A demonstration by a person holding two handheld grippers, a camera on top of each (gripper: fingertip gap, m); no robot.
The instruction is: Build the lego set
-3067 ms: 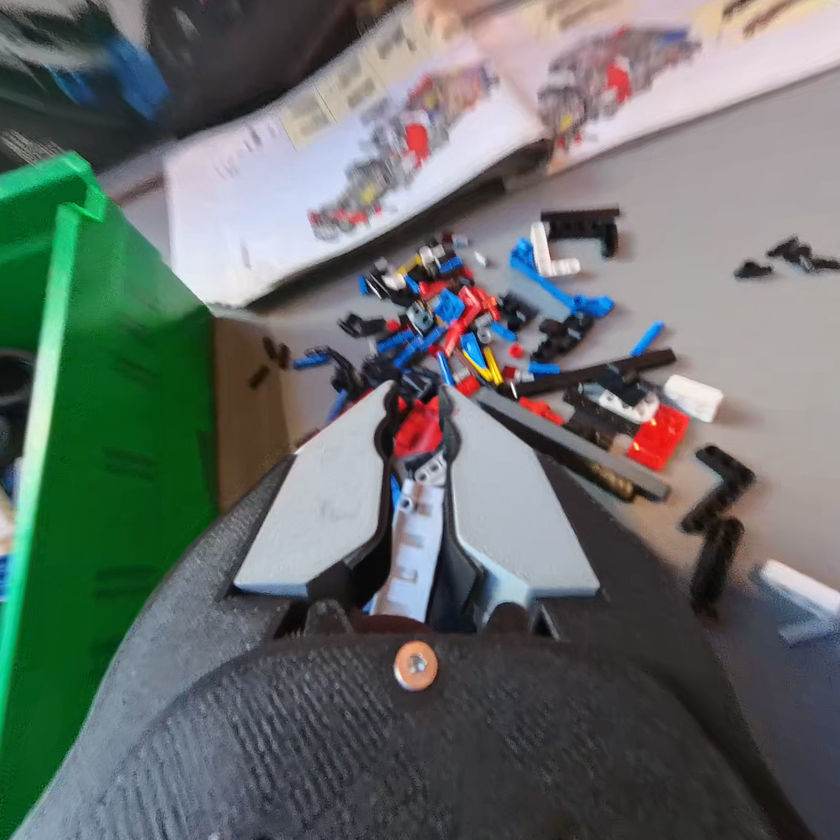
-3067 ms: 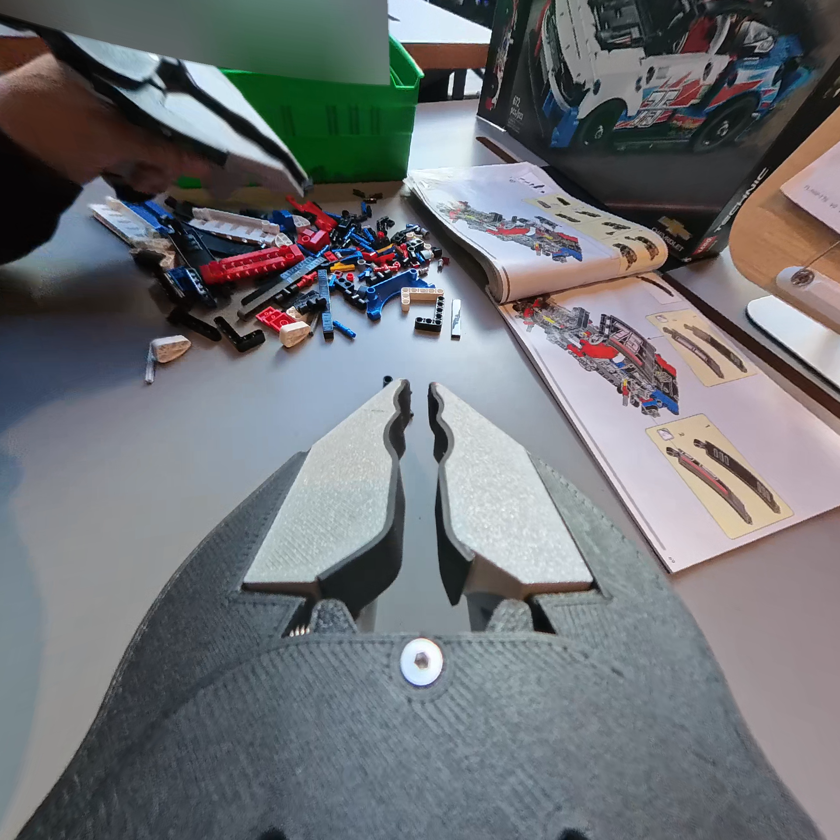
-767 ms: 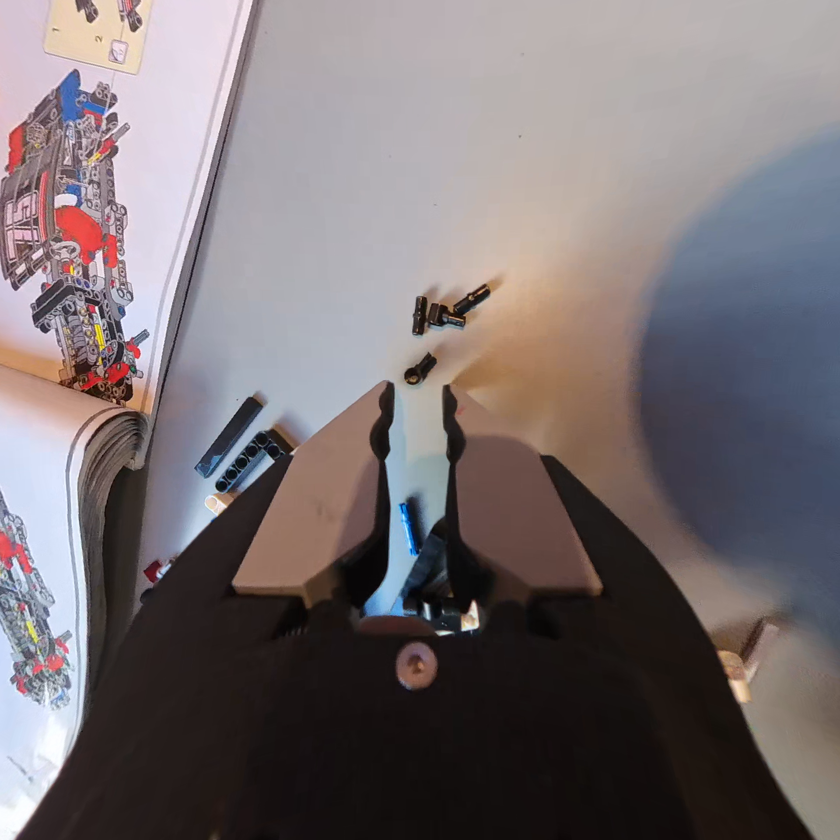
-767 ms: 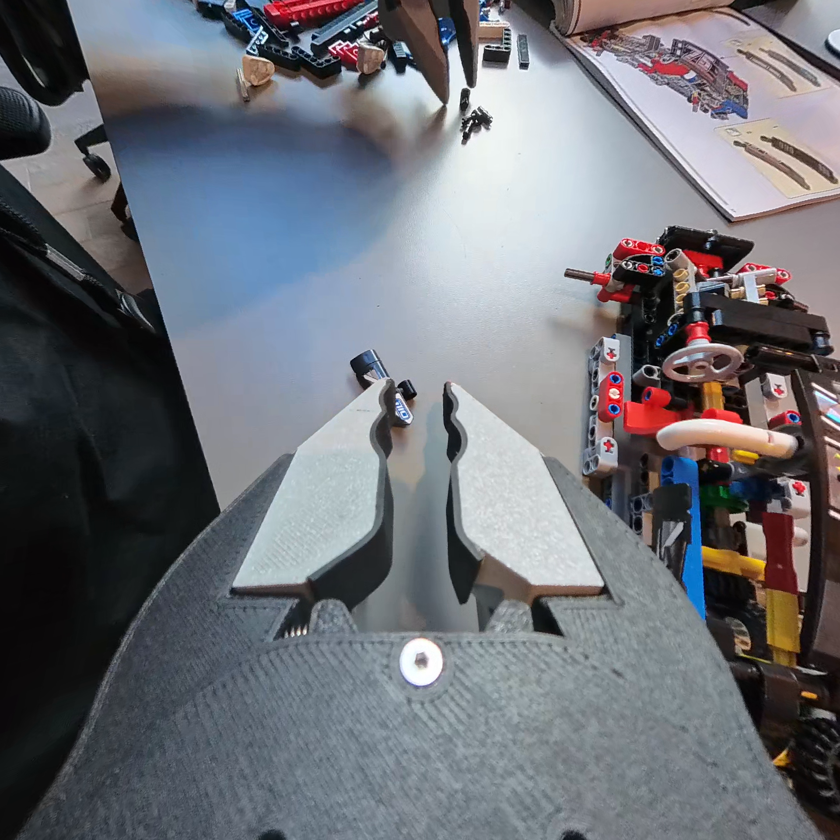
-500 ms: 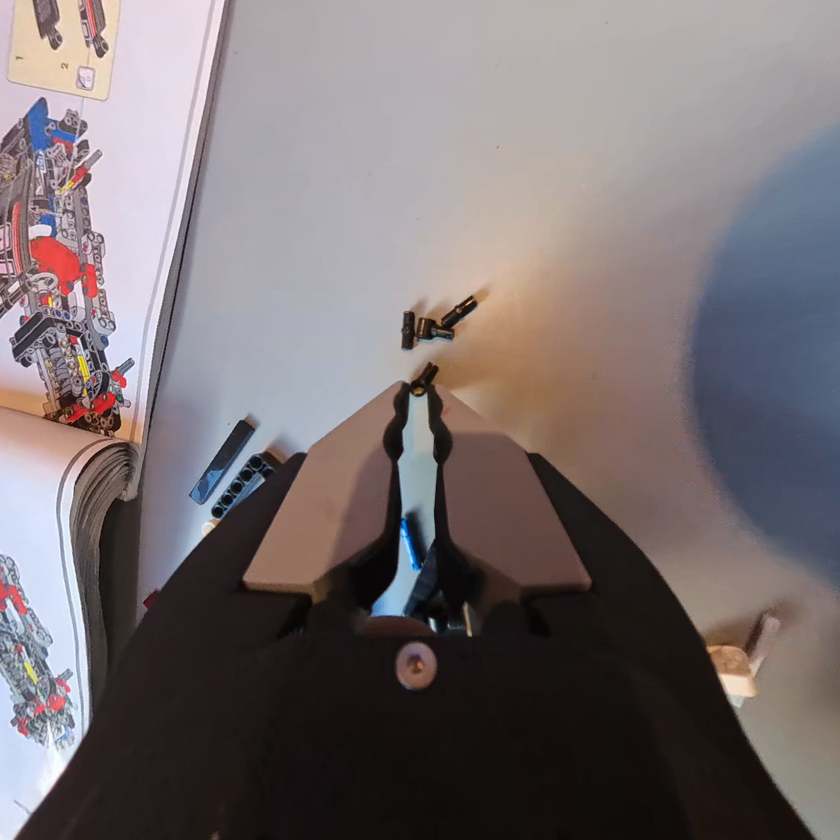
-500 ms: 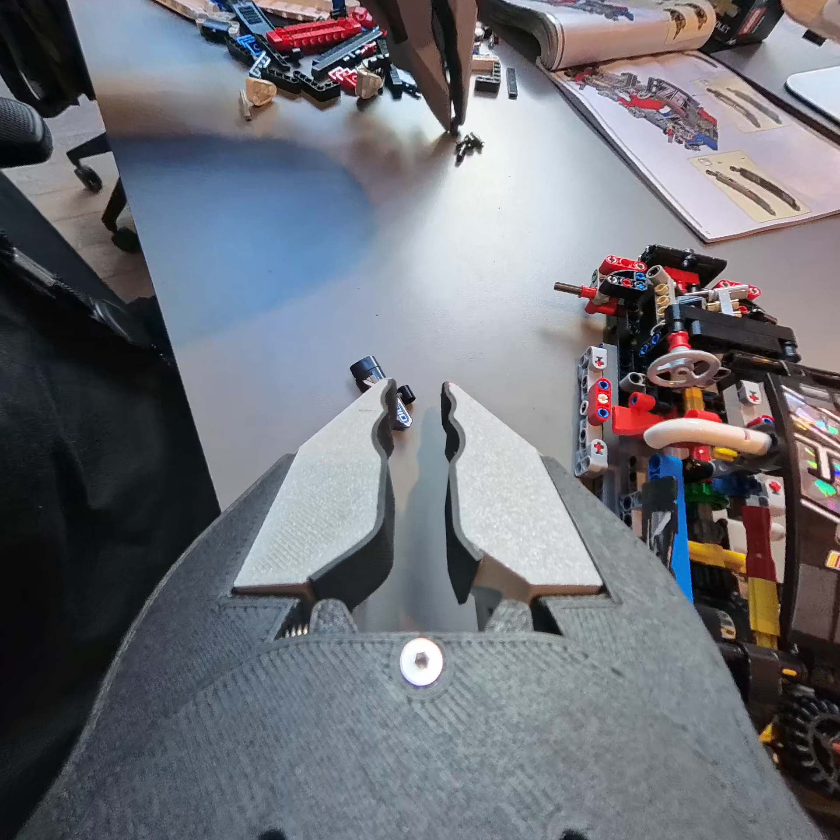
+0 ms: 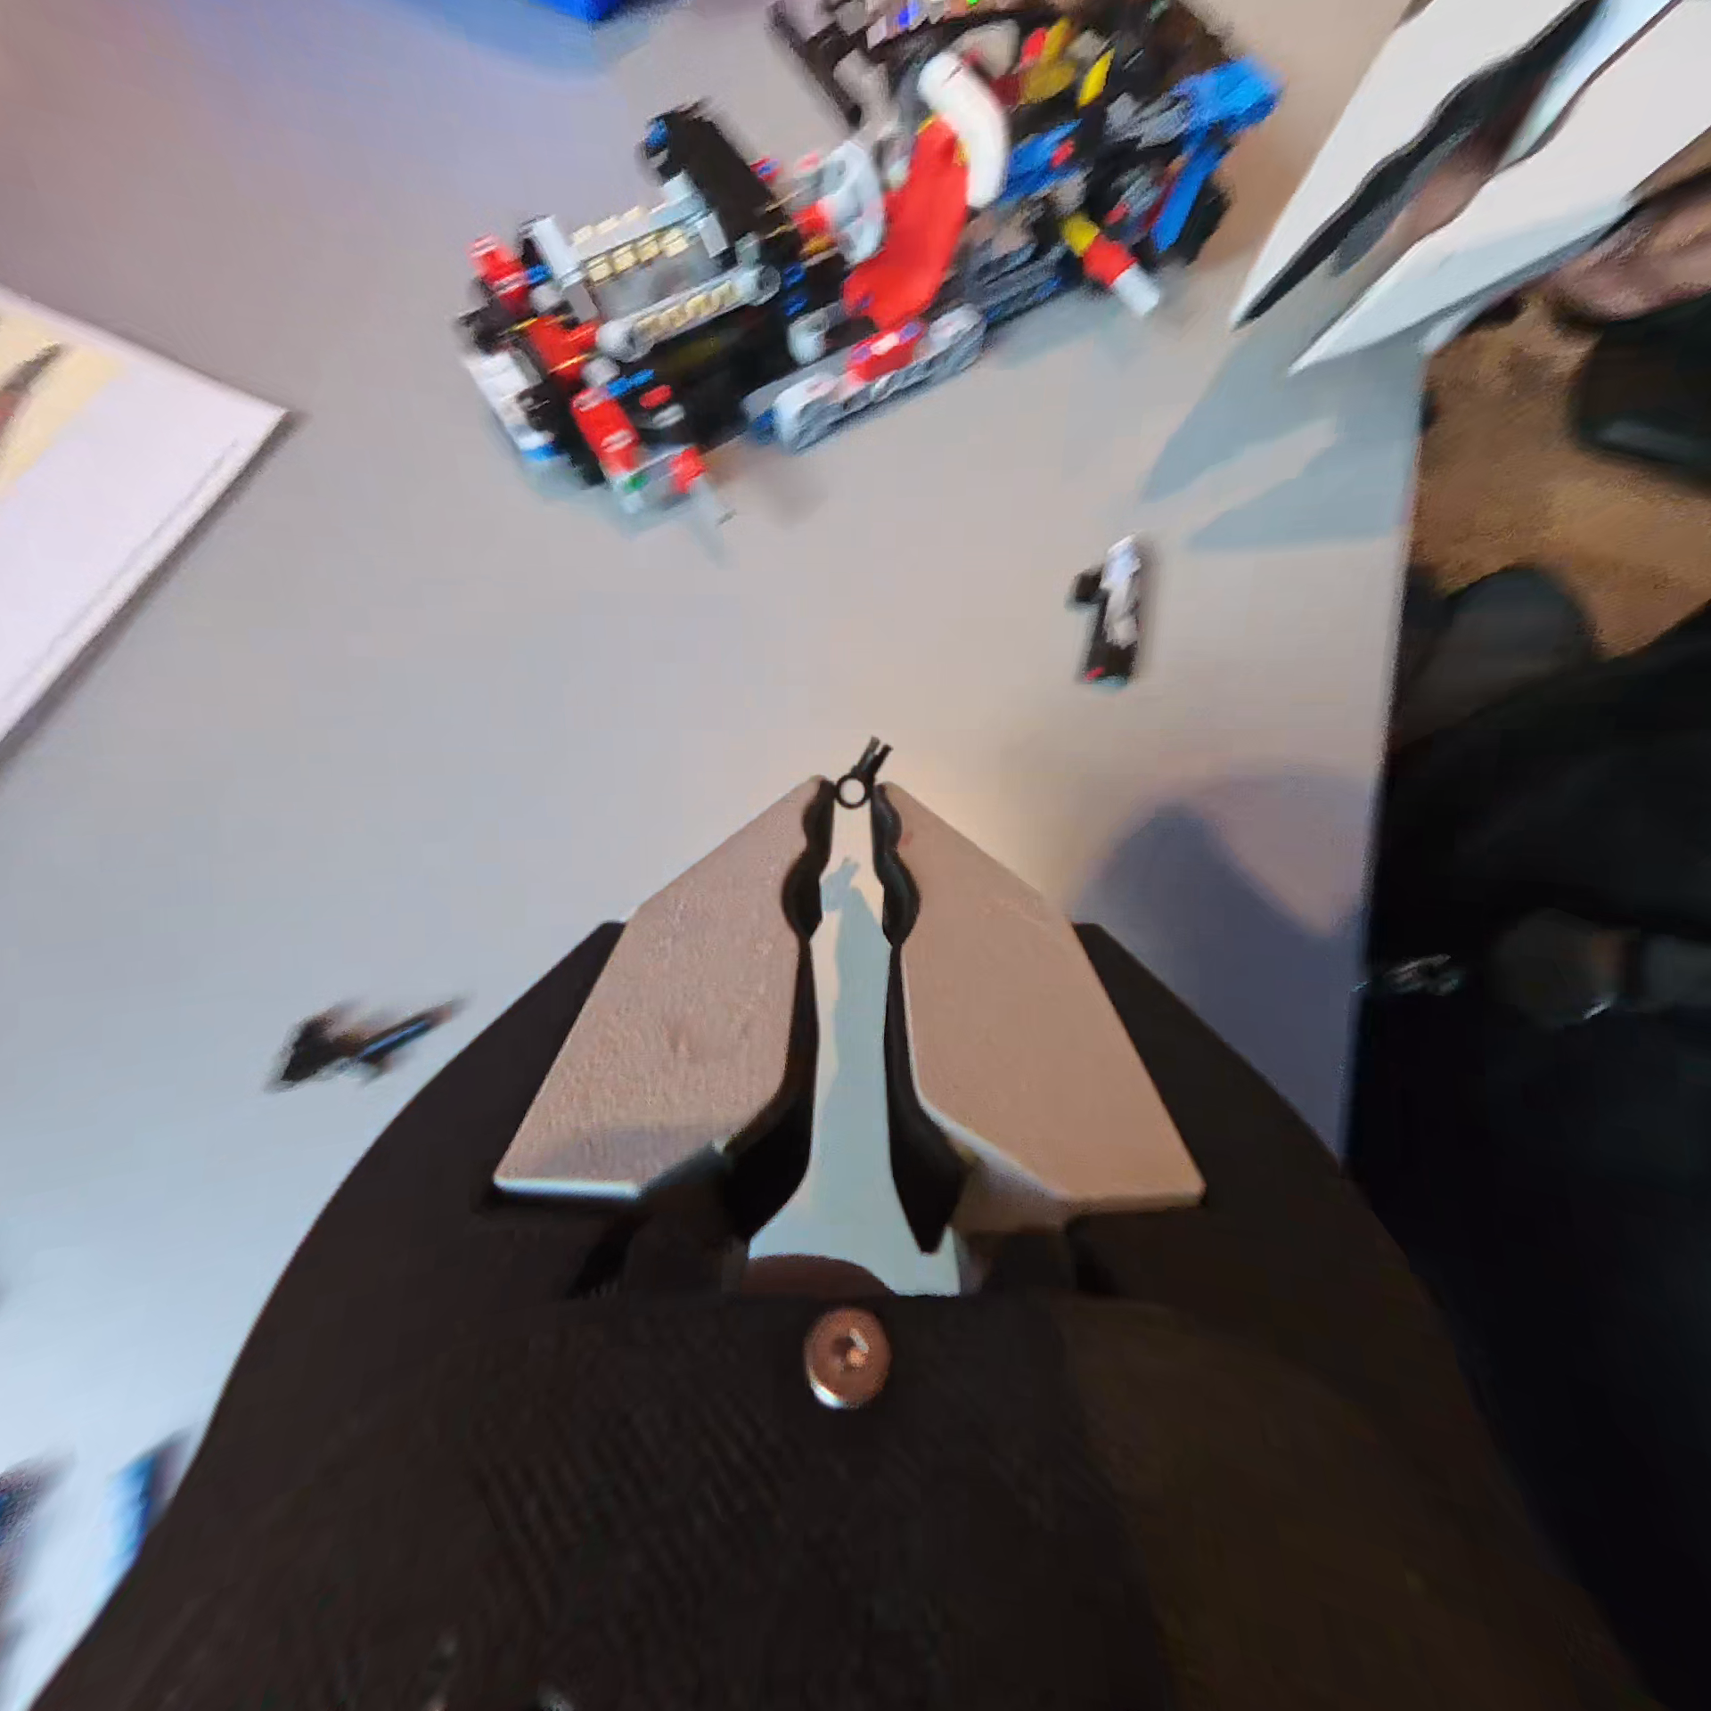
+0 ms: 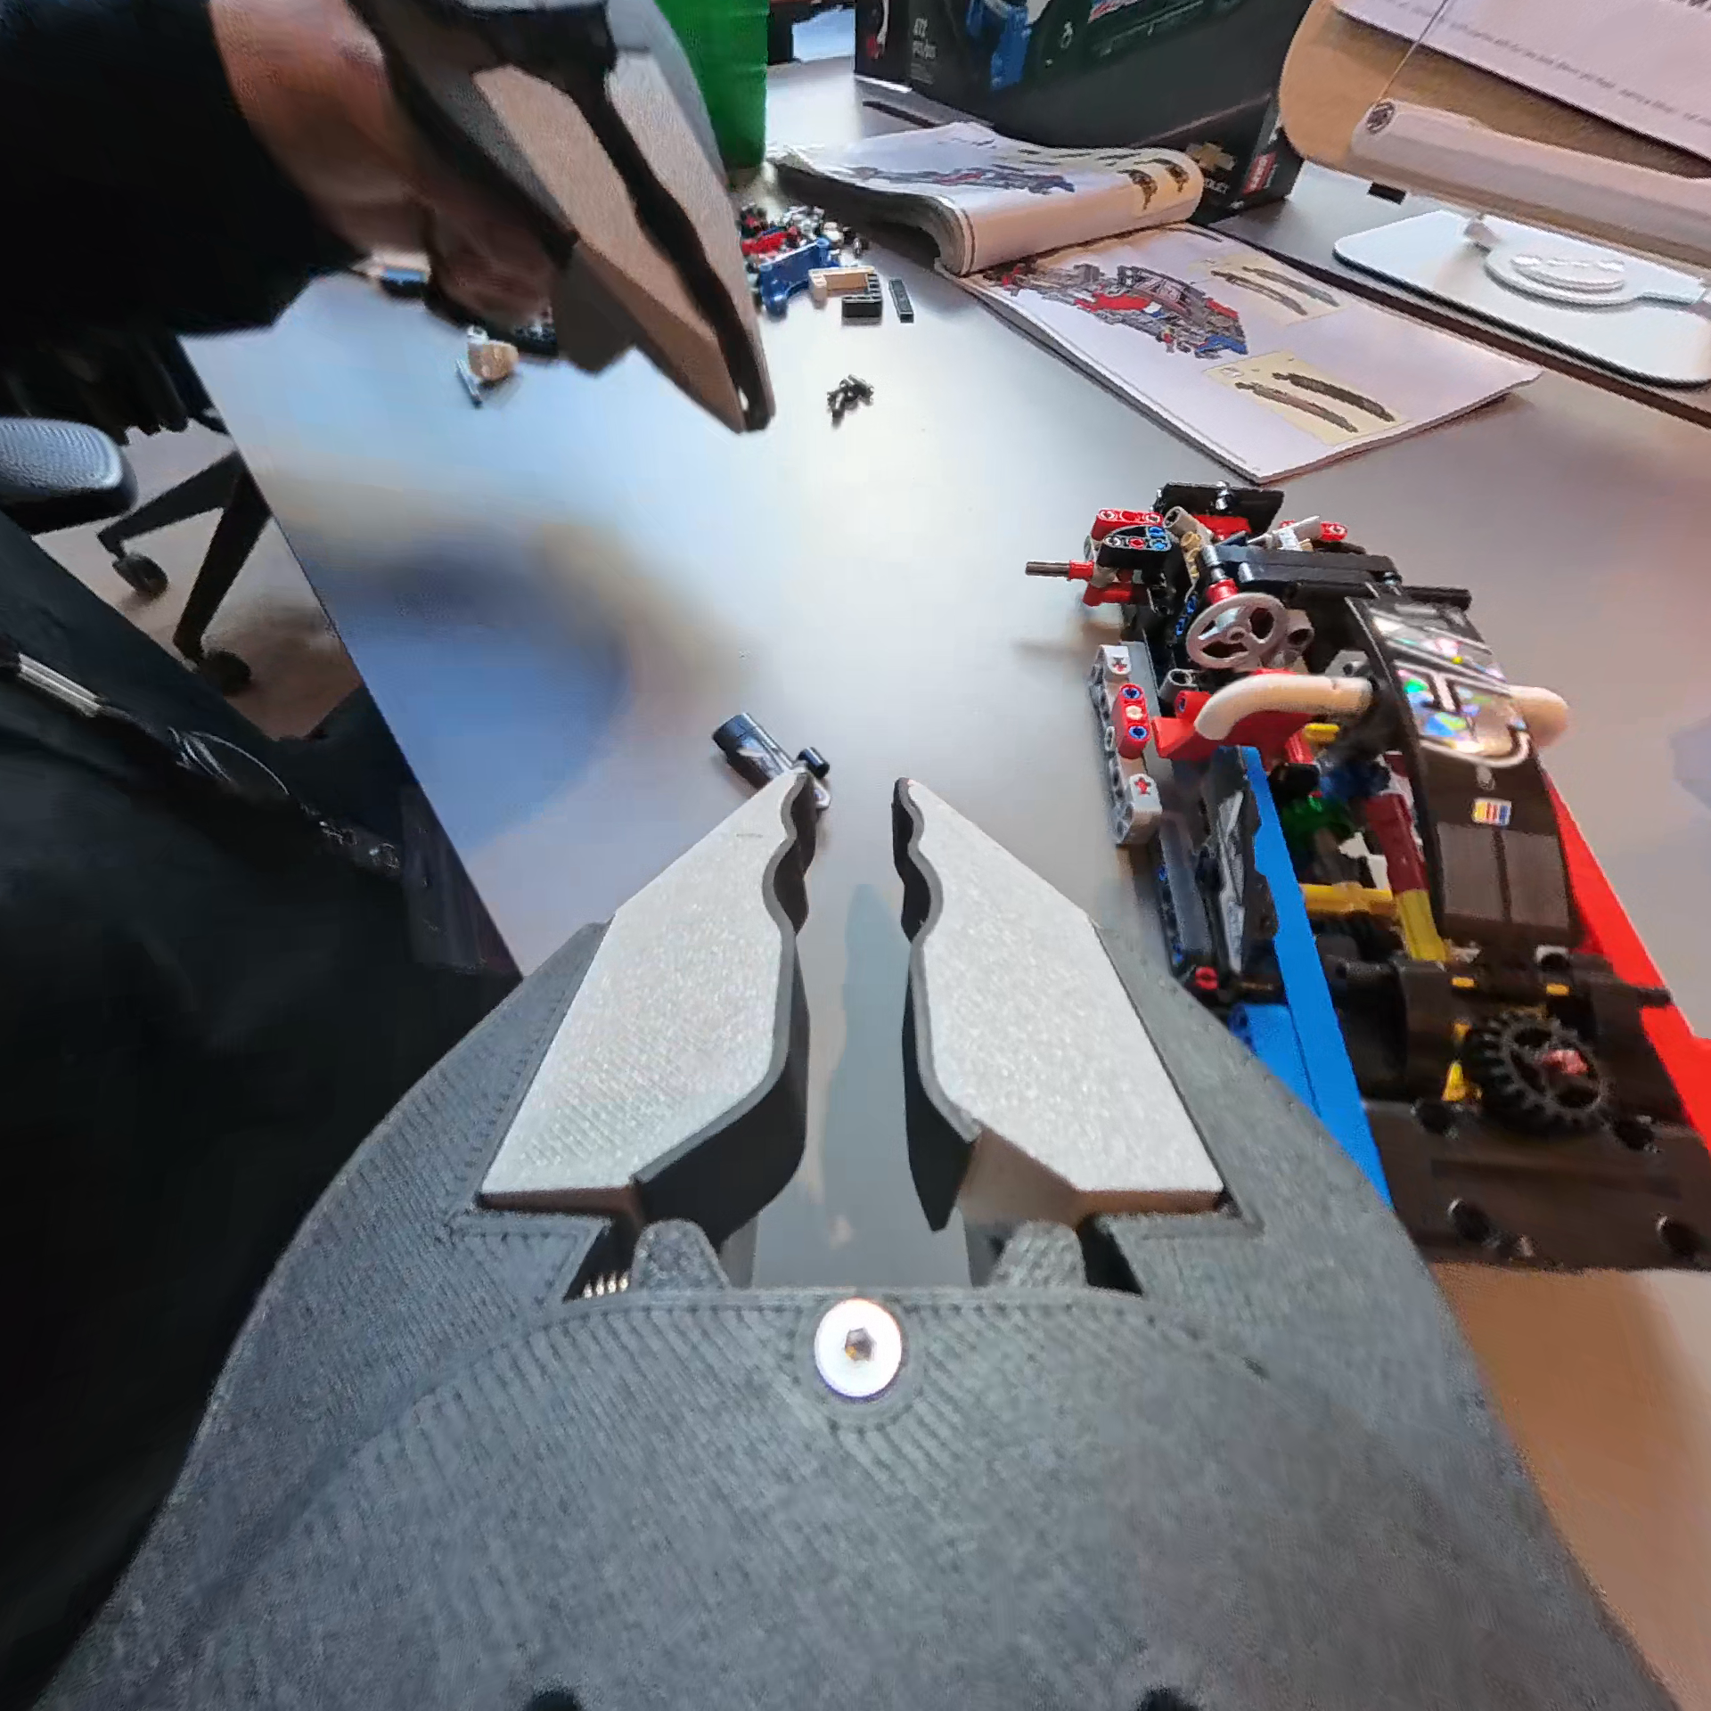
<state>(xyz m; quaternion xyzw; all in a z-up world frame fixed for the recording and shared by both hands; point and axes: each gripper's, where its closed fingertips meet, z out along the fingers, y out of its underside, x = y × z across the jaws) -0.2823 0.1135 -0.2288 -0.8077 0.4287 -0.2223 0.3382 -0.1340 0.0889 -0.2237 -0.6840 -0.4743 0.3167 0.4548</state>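
Note:
My left gripper [image 7: 850,794] is shut on a small black pin [image 7: 854,787] pinched at its very tips, held in the air above the grey table [image 7: 463,741]. In the right wrist view it [image 8: 752,412] hangs at the upper left, held by a hand. The half-built lego car [image 7: 833,259] lies ahead of it; in the right wrist view the car [image 8: 1389,833] sits to the right. My right gripper [image 8: 856,805] is open and empty, low over the table, its left fingertip beside a small black and white piece [image 8: 764,745]. That piece also shows in the left wrist view [image 7: 1116,611].
Two or three black pins [image 8: 850,393] lie on the table. Behind them are a pile of loose parts [image 8: 796,250], the open instruction booklet [image 8: 1204,305], a green bin [image 8: 731,74] and the set's box [image 8: 1065,56]. The table edge and a chair [image 8: 56,463] are left. Some 15 cm of space lies between my two pairs of fingers.
My left gripper closed on one black pin, lifted it off the table and swung toward the car. My right gripper stayed open beside the small piece.

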